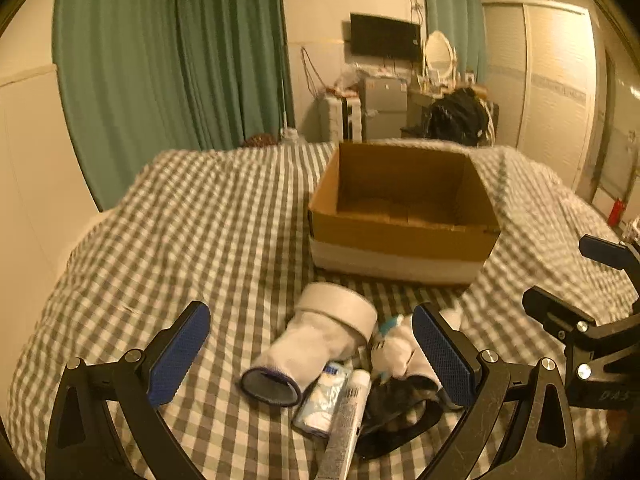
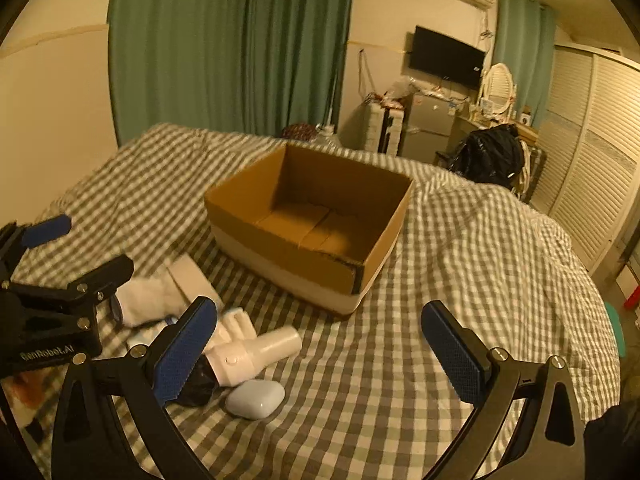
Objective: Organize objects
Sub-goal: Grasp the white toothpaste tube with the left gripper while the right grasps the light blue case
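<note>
Both grippers hovered spread wide above the bed, grasping nothing. Left gripper (image 1: 312,354) straddled a small heap on the checked bedcover (image 1: 192,240): a white sock (image 1: 304,350) with a dark cuff pointing toward 7 o'clock, a white roll (image 1: 340,306) touching the sock's far end at 12 o'clock, a tissue packet (image 1: 326,398) and a slim tube (image 1: 346,420) lying side by side just below the sock, and a black cloth (image 1: 396,412) at 4 o'clock, pressed against the tube. The cardboard box (image 1: 400,236) stood open at 1 o'clock, well beyond the heap — its floor bare brown card.

Right gripper (image 2: 320,354) hung with its left finger over the same heap, seen from the other side. A white plastic pipe fitting (image 2: 256,354) lay at 9 o'clock, its open end aimed toward 2 o'clock; a pale blue earbud case (image 2: 256,400) rested just beneath it, touching or nearly so. In that view the box (image 2: 280,240) sat at 12 o'clock, apart from the heap, and the left gripper showed at the left edge — the blur there hid finer detail.
</note>
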`<state>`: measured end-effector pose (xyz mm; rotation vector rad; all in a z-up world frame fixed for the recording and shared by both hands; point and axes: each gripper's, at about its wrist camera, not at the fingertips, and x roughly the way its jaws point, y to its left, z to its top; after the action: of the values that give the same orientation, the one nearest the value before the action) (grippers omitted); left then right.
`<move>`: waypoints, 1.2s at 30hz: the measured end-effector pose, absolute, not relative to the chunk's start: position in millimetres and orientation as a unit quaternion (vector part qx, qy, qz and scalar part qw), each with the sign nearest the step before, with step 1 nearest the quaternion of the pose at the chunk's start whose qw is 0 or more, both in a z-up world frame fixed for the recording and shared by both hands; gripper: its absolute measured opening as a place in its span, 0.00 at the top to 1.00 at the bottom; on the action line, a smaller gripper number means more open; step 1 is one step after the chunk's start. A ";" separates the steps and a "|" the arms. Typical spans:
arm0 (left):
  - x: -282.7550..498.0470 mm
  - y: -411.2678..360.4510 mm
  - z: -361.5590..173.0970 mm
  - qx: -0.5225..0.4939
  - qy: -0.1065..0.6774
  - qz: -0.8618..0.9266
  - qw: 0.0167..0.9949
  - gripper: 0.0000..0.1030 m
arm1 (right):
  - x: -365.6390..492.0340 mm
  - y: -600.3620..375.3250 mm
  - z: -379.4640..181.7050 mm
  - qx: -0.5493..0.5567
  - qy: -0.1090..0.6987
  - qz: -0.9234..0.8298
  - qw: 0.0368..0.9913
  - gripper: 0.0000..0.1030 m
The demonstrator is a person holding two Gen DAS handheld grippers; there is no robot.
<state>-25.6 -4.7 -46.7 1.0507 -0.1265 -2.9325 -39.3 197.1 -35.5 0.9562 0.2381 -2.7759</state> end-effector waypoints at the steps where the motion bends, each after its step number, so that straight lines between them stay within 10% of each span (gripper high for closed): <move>1: -27.2 -3.7 -51.5 0.345 -0.045 -0.938 0.012 0.00 | -40.5 196.7 -40.5 0.329 0.084 -0.936 0.099 0.00; 32: -4.5 -8.4 -136.2 0.472 -0.100 -0.876 -0.017 0.00 | -55.1 158.1 -148.9 0.484 0.176 -0.836 0.190 0.43; 36: 5.6 -2.2 -137.5 0.476 -0.123 -0.870 -0.023 0.18 | -49.9 166.3 -143.4 0.469 0.165 -0.849 0.178 0.43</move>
<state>5.6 -2.2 -137.5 1.5196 -0.3911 -2.7756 -49.9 166.3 -143.4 1.3282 0.4677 -2.4023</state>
